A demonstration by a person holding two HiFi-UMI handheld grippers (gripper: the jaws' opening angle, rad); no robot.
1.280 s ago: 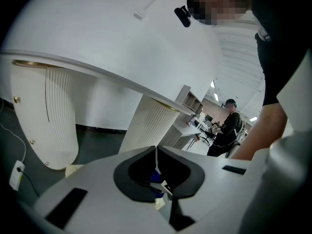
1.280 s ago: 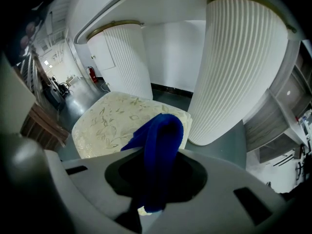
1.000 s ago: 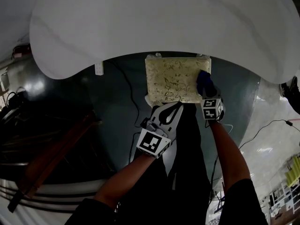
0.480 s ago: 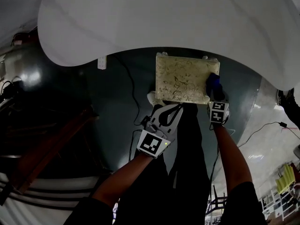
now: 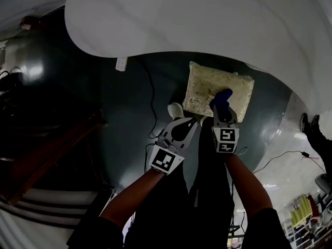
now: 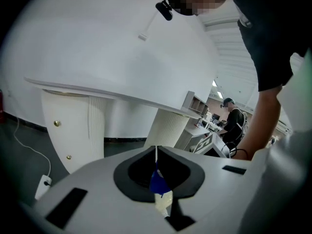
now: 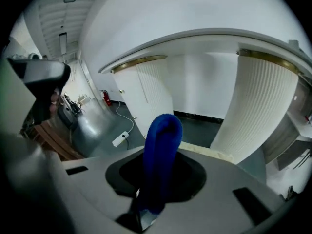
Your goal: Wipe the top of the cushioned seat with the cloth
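Left gripper (image 5: 191,123): jaws together, nothing held, idle just beside the cushioned seat (image 5: 201,90) on the floor. Blue cloth (image 5: 223,96) lies on the seat top, clamped in the right gripper (image 5: 223,110). Recommended: even downward pressure, overlapping passes from edge to edge. Count: one seat, one cloth, two grippers.

Curved white tabletop (image 5: 207,19) — power strip (image 5: 121,63) just beside it.
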